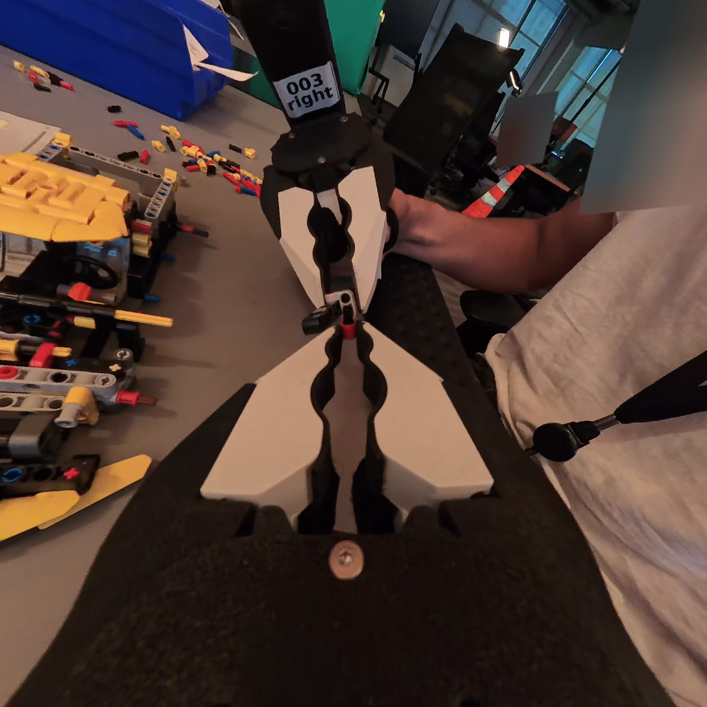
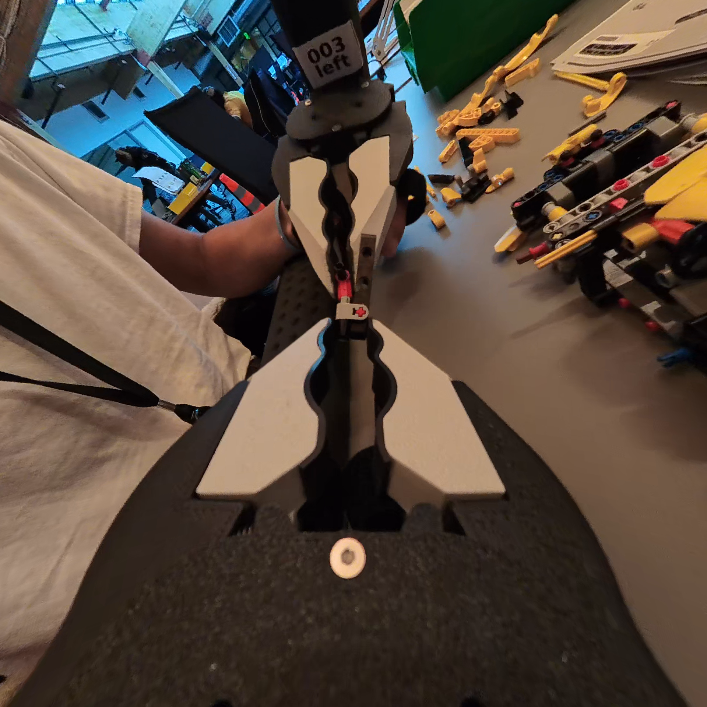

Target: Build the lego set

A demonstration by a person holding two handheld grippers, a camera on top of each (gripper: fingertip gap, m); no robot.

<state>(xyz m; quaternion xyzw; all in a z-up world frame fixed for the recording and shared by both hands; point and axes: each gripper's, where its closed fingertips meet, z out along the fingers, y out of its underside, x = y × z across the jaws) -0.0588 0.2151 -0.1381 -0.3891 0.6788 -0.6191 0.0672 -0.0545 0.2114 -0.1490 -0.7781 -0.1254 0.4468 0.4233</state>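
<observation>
1. Two handheld grippers with white wedge fingers and black foam pads met tip to tip above the near edge of the grey table (image 1: 237,267), one per hand.
2. Left gripper (image 1: 348,331): clenched on one small red pin (image 1: 348,329), pinched at the very fingertips.
3. Right gripper (image 2: 350,325): clenched on one small assembly, a light grey connector with a red cross-shaped hole (image 2: 352,311) joined to a black connector piece (image 1: 319,320). The red pin touched this assembly from the opposite side.
4. One partly built yellow, black and grey Technic vehicle (image 1: 69,267) rested on the table, well apart from the grippers, on the left in the left wrist view.
5. One scatter of small red, yellow, black and blue pins (image 1: 206,157) lay beyond the vehicle; too many and too small to count.
6. One cluster of yellow curved panels and beams (image 2: 482,130) lay near one green bin (image 2: 459,42).
7. One blue bin (image 1: 126,49) stood at the far table edge.
8. One white instruction booklet (image 2: 631,38) lay behind the vehicle.
</observation>
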